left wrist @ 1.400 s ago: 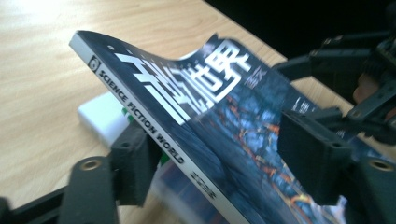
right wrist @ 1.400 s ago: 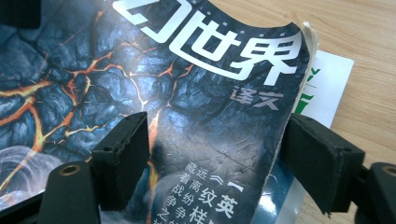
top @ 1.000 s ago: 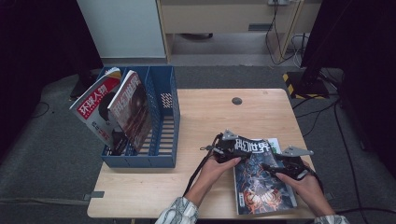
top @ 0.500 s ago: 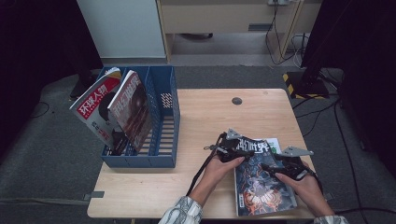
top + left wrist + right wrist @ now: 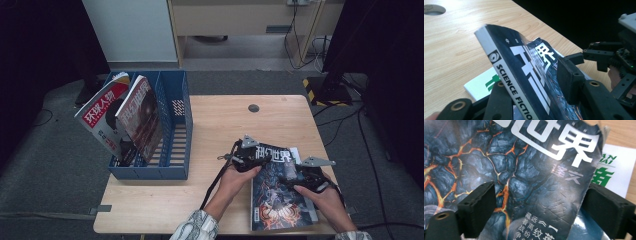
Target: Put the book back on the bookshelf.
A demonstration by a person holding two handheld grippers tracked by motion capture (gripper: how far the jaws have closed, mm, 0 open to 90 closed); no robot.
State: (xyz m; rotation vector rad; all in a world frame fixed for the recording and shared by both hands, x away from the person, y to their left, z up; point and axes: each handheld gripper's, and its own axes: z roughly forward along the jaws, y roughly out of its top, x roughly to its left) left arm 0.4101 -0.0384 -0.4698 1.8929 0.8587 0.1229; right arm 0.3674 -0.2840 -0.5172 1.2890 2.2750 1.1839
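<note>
A dark science-fiction magazine [image 5: 280,195] with a cracked-lava cover lies at the table's front right. Its top-left corner is raised off the stack. My left gripper [image 5: 252,157] is shut on that corner at the spine; in the left gripper view one jaw sits under the magazine [image 5: 524,67] and the other presses on its cover. My right gripper [image 5: 296,181] hovers open over the cover's right side. In the right gripper view its jaws stand wide apart [image 5: 541,202], straddling the right edge of the magazine [image 5: 529,172].
A white and green booklet [image 5: 616,170] lies under the magazine. A blue file rack [image 5: 175,170] at the table's left holds a red-titled magazine [image 5: 102,117] and a dark one [image 5: 142,117]. A cable hole [image 5: 253,108] sits mid-table. Bare wood lies between rack and hands.
My left gripper has shifted slightly right and raised the magazine's top-left corner. The right gripper has stayed in place over the cover.
</note>
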